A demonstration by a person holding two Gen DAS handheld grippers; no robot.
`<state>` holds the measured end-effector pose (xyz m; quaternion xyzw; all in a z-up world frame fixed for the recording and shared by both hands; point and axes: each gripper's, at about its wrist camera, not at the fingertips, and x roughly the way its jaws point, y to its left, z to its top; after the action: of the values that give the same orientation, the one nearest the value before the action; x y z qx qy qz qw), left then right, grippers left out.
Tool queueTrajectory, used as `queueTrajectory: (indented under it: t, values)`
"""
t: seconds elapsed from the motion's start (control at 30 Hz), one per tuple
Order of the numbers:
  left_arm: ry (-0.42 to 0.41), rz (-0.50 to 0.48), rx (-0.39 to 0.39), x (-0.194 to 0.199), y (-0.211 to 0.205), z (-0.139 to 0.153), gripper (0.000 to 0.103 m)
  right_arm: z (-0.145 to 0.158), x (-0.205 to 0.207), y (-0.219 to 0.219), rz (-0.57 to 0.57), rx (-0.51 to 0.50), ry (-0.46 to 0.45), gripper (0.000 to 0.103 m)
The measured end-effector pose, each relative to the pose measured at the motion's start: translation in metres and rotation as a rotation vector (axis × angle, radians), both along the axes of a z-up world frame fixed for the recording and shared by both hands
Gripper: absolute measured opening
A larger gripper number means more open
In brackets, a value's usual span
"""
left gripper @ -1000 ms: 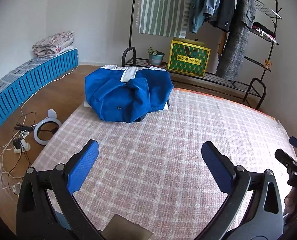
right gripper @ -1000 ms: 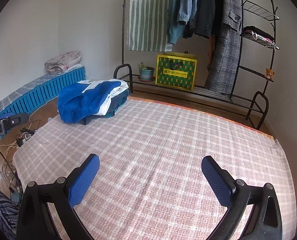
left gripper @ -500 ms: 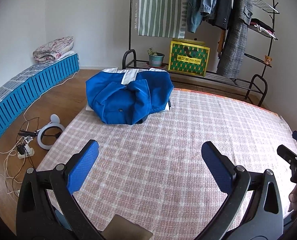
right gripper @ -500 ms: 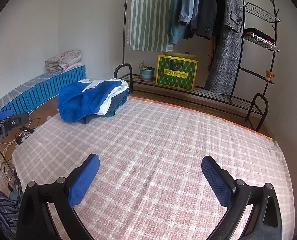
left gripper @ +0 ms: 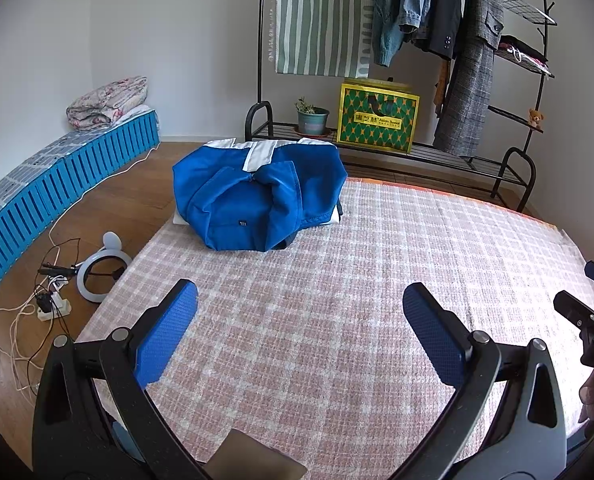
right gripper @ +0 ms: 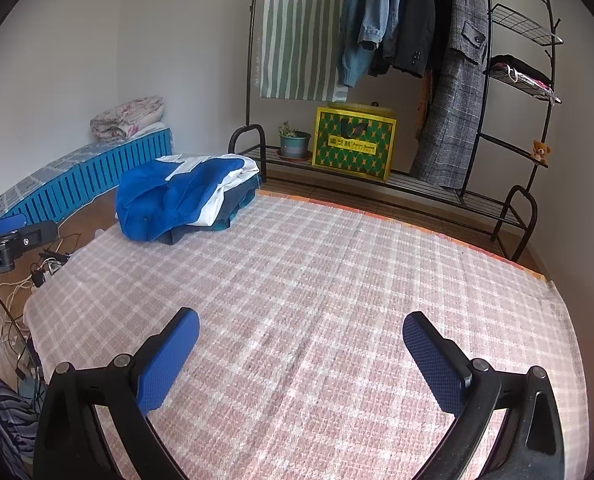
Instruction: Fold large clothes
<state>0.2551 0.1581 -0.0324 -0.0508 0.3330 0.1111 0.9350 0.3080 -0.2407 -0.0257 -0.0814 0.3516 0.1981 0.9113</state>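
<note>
Clothes: blue jacket [left gripper: 257,196] lies heaped on top of a small stack at the far left corner of the rug [left gripper: 357,280]; white and dark layers show under it in the right wrist view, so it looks like the top of a pile of finished pieces, parked at the edge to keep the middle free
Fold state: jacket looks loosely bundled, sleeves tucked over the front, white collar band toward the rack; whether it counts as done I cannot tell
Left claw [left gripper: 299,308]: wide, holding nothing, hovering low over bare rug, pointed straight at the jacket, well apart from it
Right claw [right gripper: 301,330]: wide too, empty, over the rug's middle, with the pile off to its left
Pads: blue textured faces [right gripper: 169,360] turned inward, ready to pinch thin cloth
Work area: the checked rug is the folding surface; its centre is open, likely where a garment would be spread
Rack [right gripper: 453,184]: coats and a denim jacket hang behind the rug, possibly the supply of large clothes; that is a guess
Clutter: cables and a ring lamp [left gripper: 101,272] sit on the wood floor just off the rug's left edge, a snag risk for any sleeve dragged that way
Step in hand: judged as between garments, both claws free and spread for a fresh grasp
</note>
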Motion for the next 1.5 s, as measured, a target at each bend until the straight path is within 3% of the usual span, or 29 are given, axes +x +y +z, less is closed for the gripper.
queueTrajectory:
  t: [1.5]
  values:
    - [-0.001,0.003,0.015,0.0003,0.0064,0.0021,0.103,-0.0043,0.0010,-0.0057,0.037,-0.024,-0.002,0.103]
